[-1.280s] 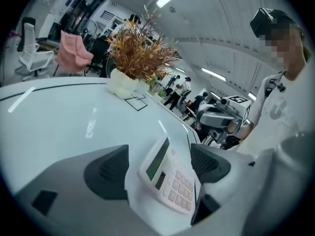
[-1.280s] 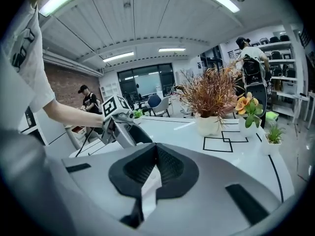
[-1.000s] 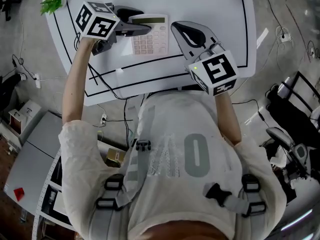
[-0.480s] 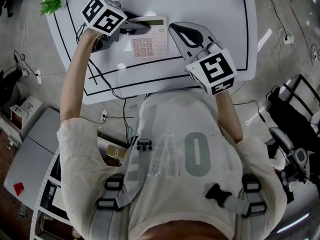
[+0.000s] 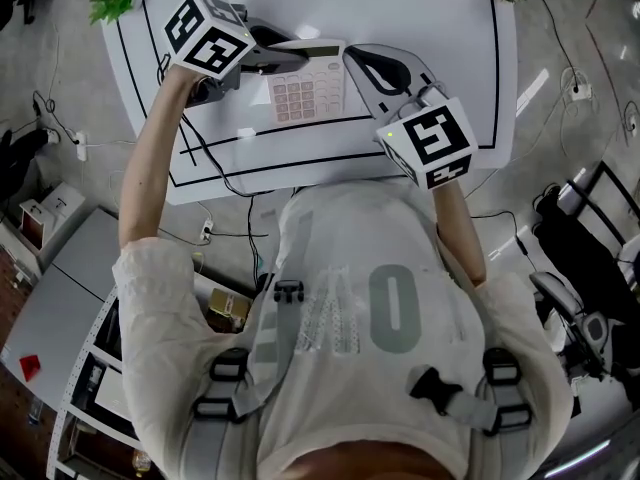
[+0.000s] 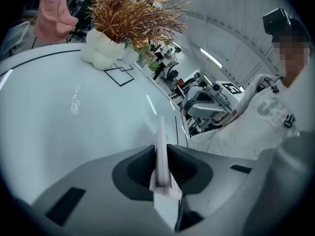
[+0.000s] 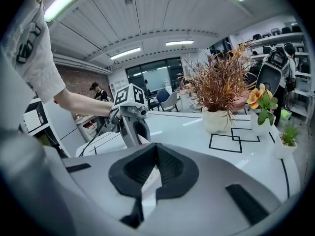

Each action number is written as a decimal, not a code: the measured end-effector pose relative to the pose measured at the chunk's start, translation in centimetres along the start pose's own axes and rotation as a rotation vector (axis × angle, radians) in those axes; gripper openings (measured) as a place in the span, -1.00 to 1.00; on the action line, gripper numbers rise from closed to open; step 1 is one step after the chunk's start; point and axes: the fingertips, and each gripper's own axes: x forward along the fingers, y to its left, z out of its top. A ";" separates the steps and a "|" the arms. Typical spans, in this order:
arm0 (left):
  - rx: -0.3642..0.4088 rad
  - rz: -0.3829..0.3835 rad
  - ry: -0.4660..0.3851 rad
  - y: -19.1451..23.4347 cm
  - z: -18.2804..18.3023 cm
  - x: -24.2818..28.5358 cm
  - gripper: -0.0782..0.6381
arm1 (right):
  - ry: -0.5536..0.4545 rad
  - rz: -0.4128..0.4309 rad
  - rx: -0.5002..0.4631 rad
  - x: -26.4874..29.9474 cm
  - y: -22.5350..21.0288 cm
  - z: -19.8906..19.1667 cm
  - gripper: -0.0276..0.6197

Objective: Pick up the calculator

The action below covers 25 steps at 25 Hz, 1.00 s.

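Large "0" on front of person's shirt [image 5: 340, 268]; calculator [image 5: 305, 86] key legends too small to read.

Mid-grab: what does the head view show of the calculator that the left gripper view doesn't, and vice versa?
Head view only: the calculator's keypad and display, its outline against the white table. Left gripper view only: the calculator edge-on between the left gripper's closing jaws, pads against both faces; a dried plant in a white pot. Both: the left gripper on the calculator, the right gripper just beyond it.
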 end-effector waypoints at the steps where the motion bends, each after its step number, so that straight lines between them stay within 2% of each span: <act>1: 0.004 0.002 -0.001 -0.1 0.1 -0.1 -0.54 | -0.003 0.000 -0.003 0.0 0.0 0.2 -0.89; 7: 0.011 -0.001 0.017 -0.2 0.0 0.1 -0.54 | -0.013 0.006 -0.018 -0.1 -0.1 0.4 -0.89; 12: 0.006 0.080 -0.027 -0.9 0.4 -0.8 -0.54 | -0.040 0.003 -0.026 -1.0 0.3 0.9 -0.89; 19: 0.032 0.288 -0.151 -2.5 1.0 -3.6 -0.55 | -0.103 -0.006 -0.058 -2.2 2.7 2.6 -0.89; 25: 0.023 0.559 -0.377 -3.9 2.6 -8.7 -0.55 | -0.184 -0.029 -0.125 -2.9 4.7 5.6 -0.89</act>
